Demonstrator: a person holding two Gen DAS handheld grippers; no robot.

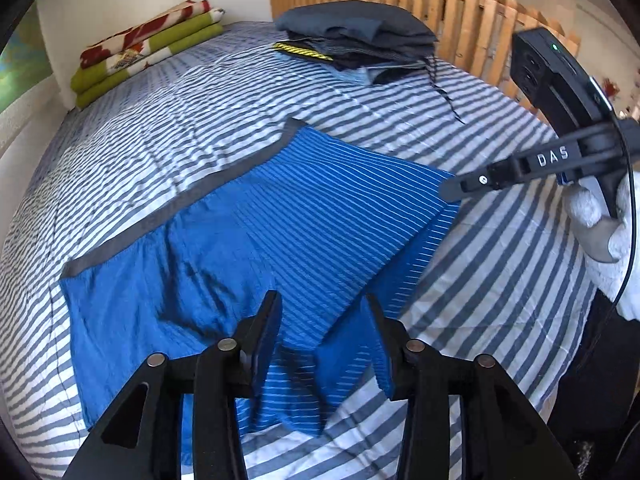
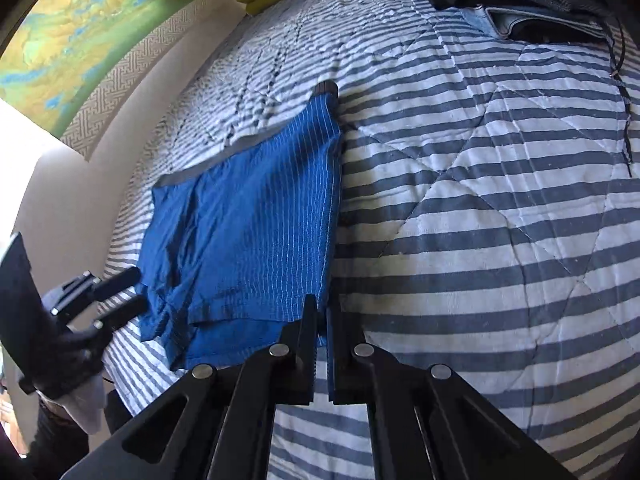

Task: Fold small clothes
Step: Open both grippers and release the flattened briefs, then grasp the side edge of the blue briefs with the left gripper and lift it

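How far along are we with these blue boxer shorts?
Done: one side of the blue striped boxer shorts already lies folded over the middle, and a pile of folded dark clothes sits further up the striped bedspread. In hand: the right gripper is closed at the shorts' folded edge; the left gripper hovers open above the hem. Left: the remaining folds and stacking.

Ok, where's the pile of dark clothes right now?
The dark pile sits at the far end of the striped bed by the wooden slats, beyond the blue shorts and right of the green blanket.
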